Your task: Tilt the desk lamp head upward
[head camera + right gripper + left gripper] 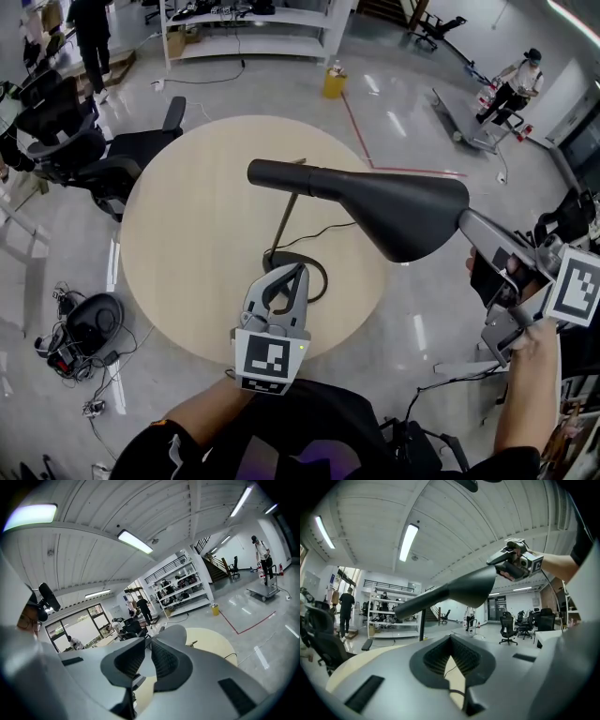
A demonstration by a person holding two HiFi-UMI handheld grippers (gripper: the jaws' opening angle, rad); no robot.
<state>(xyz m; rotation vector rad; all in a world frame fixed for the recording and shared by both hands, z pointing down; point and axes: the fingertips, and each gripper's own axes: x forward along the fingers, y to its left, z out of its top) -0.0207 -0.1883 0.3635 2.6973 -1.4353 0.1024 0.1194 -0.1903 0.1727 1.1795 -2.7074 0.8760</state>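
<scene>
The black desk lamp stands on the round wooden table (187, 234). Its long cone-shaped head (394, 211) is raised near my camera, above the thin stem (284, 220) and the dark round base (319, 278). My right gripper (472, 228) is shut on the wide end of the head. In the right gripper view a pale strip of the head sits between the pads of that gripper (146, 641). My left gripper (298, 274) is shut, with its tips down over the base. In the left gripper view its jaws (450, 639) meet, and the lamp head (454, 590) and right gripper (508, 566) are overhead.
The lamp's cable (328, 230) trails across the table. Black office chairs (94, 155) stand at the table's left. Cables and gear (80, 333) lie on the floor beside it. A white shelf unit (253, 28), a yellow container (334, 82) and a person (516, 84) are farther off.
</scene>
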